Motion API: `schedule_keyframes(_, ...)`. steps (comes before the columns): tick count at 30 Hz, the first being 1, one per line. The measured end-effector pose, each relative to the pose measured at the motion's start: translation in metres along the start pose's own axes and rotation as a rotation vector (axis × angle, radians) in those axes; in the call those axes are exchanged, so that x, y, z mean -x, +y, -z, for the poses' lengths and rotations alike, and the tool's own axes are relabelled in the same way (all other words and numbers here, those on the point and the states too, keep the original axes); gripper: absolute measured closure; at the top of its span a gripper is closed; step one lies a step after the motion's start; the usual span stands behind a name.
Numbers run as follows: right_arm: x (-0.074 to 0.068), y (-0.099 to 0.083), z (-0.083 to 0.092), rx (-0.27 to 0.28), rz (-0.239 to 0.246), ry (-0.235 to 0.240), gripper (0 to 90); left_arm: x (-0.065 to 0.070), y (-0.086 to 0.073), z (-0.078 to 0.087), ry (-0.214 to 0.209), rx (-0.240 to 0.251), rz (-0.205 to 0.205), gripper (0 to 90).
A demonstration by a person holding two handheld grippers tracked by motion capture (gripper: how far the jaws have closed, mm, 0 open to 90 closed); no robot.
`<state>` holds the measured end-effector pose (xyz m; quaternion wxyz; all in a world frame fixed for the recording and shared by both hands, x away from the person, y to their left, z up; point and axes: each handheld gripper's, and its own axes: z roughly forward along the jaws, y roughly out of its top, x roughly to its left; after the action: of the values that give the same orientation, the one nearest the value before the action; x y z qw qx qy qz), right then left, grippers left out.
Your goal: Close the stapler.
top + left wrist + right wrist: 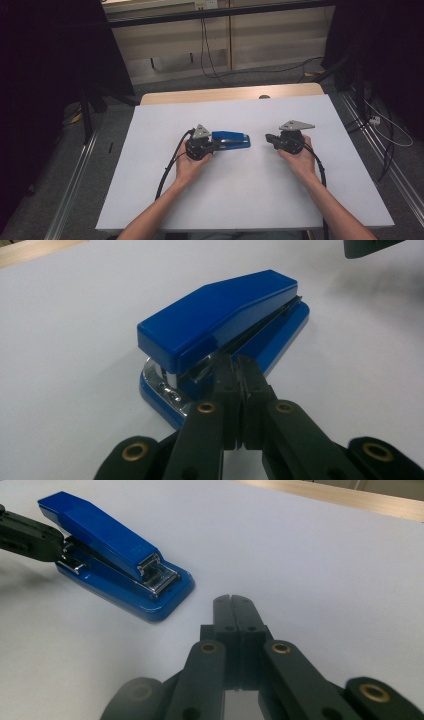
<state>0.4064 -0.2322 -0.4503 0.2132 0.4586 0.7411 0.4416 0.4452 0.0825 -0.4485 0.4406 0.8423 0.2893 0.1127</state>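
A blue stapler (pixel 231 139) lies mid-table; the left gripper (pixel 239 365), jaws pressed together and holding nothing, has its tips against the stapler's rear end, while the right gripper (pixel 233 601), likewise closed, waits near the front. A push could skid the stapler across the smooth white table (pixel 250 200). Around it are a dim room, grey floor and trailing cables.

Overhead light falls bright on the white table (pixel 240 200) | surrounding room sinks into near-black | soft shadows beside the blue stapler (pixel 225 325) | chrome glints | close gripper jaws blurred at frame bottom | mild grain.
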Motion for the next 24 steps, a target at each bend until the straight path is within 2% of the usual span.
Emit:
schedule_keyframes(1, 0.000, 0.000, 0.001, 0.008, 0.002, 0.005, 90.0, 0.000, 0.001, 0.001, 0.001, -0.001, -0.013, 88.8)
schedule_keyframes(4, -0.001, 0.001, 0.002, 0.031, -0.003, 0.022, 90.0, 0.001, 0.001, 0.002, -0.015, 0.003, 0.007, 88.5)
schedule_keyframes(5, -0.002, 0.002, 0.002, 0.038, -0.004, 0.027, 90.0, 0.001, 0.001, 0.003, -0.012, 0.001, -0.001, 88.5)
schedule_keyframes(7, -0.003, 0.003, 0.002, 0.050, 0.003, 0.029, 90.0, 0.001, 0.000, 0.004, -0.019, 0.007, 0.011, 88.5)
schedule_keyframes(12, -0.007, 0.004, 0.003, 0.061, 0.009, 0.041, 90.0, -0.001, 0.000, 0.010, -0.018, 0.013, 0.011, 87.4)
schedule_keyframes(13, -0.007, 0.003, 0.002, 0.063, 0.007, 0.044, 89.8, -0.001, 0.000, 0.011, -0.019, 0.025, 0.027, 85.9)
schedule_keyframes(15, -0.007, 0.004, 0.002, 0.061, 0.007, 0.047, 86.8, -0.002, -0.003, 0.015, -0.030, 0.025, 0.036, 84.5)
schedule_keyframes(17, -0.008, 0.004, 0.002, 0.059, 0.004, 0.045, 84.8, -0.002, -0.005, 0.018, -0.026, 0.026, 0.021, 84.4)
schedule_keyframes(18, -0.009, 0.004, 0.003, 0.059, 0.000, 0.048, 83.1, -0.002, -0.006, 0.020, -0.024, 0.030, 0.027, 83.1)
schedule_keyframes(22, -0.009, 0.004, 0.005, 0.058, -0.014, 0.041, 74.1, -0.002, -0.007, 0.029, 0.005, 0.083, 0.035, 72.4)
schedule_keyframes(24, -0.010, 0.005, 0.006, 0.051, -0.004, 0.051, 68.9, -0.003, -0.007, 0.032, 0.017, 0.096, 0.046, 67.2)
